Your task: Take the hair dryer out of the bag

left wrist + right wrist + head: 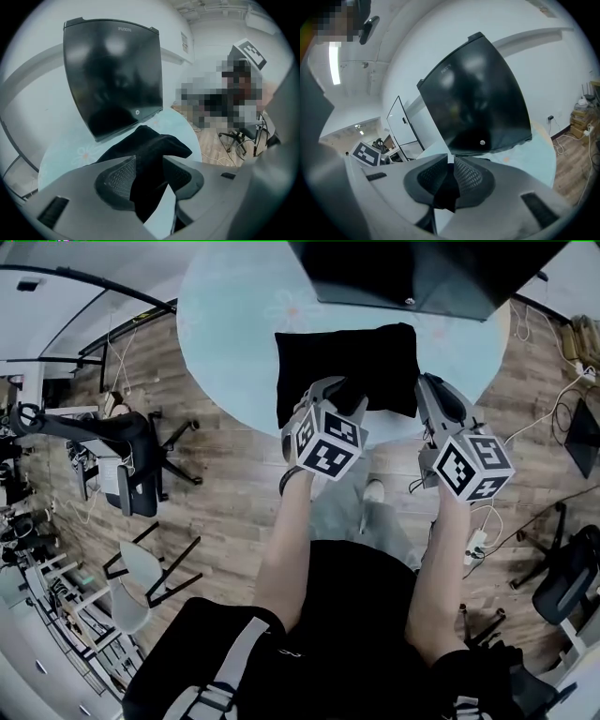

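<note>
- Head view: a soft black fabric bag is lying flat on a round pale-blue glass table, near its closer edge and just below a flat black panel. The left gripper is hovering over the bag's near edge, and the right gripper is at its right edge. The hair dryer is not showing.
- Left gripper view: the jaws are standing wide apart, released, with the bag lying between and beyond them.
- Right gripper view: the jaws are standing slightly parted, clamping nothing, with black fabric showing in the narrow gap.
</note>
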### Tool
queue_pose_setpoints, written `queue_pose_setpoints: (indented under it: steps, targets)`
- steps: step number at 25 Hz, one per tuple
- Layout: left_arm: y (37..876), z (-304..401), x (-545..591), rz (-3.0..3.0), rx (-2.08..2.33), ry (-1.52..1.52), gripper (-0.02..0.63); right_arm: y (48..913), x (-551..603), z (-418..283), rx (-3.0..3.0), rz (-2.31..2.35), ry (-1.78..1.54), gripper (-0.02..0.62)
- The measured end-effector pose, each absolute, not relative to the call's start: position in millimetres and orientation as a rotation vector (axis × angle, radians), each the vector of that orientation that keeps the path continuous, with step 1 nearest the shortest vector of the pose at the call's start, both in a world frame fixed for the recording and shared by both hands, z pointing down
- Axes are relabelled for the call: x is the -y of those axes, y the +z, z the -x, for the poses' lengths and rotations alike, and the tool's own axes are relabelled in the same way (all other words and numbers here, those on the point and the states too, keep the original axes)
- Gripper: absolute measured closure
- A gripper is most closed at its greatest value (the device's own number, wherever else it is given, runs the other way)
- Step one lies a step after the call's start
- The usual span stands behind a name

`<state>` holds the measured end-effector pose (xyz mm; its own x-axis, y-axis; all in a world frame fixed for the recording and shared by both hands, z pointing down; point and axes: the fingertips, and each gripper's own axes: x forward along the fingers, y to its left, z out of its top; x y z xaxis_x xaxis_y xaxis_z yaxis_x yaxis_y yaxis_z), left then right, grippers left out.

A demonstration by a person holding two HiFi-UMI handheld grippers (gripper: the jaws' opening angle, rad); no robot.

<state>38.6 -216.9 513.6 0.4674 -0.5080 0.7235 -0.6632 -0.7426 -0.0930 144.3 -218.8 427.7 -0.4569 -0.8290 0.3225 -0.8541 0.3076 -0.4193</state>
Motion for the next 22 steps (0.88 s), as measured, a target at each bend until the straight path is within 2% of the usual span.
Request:
queue_pose_setpoints:
  steps: [15, 17, 20, 22]
  targets:
    - [557, -57, 233, -2.483, 0.958, 1.235, 0.411, 459, 226, -157, 2.429, -1.656, 0.971, 0.551]
    - [559, -57, 233, -2.483, 0.960, 1.259, 0.422, 462, 227, -156, 2.427, -1.651, 0.983, 0.551]
    - [561, -56, 234, -2.484, 0.966, 1.290, 0.494, 463, 228, -155, 2.429, -1.645, 0.994, 0.551]
    - [561, -56, 234, -2.483, 0.959, 1.302, 0.497, 463, 229, -153, 2.431, -1.640, 0.998, 0.551]
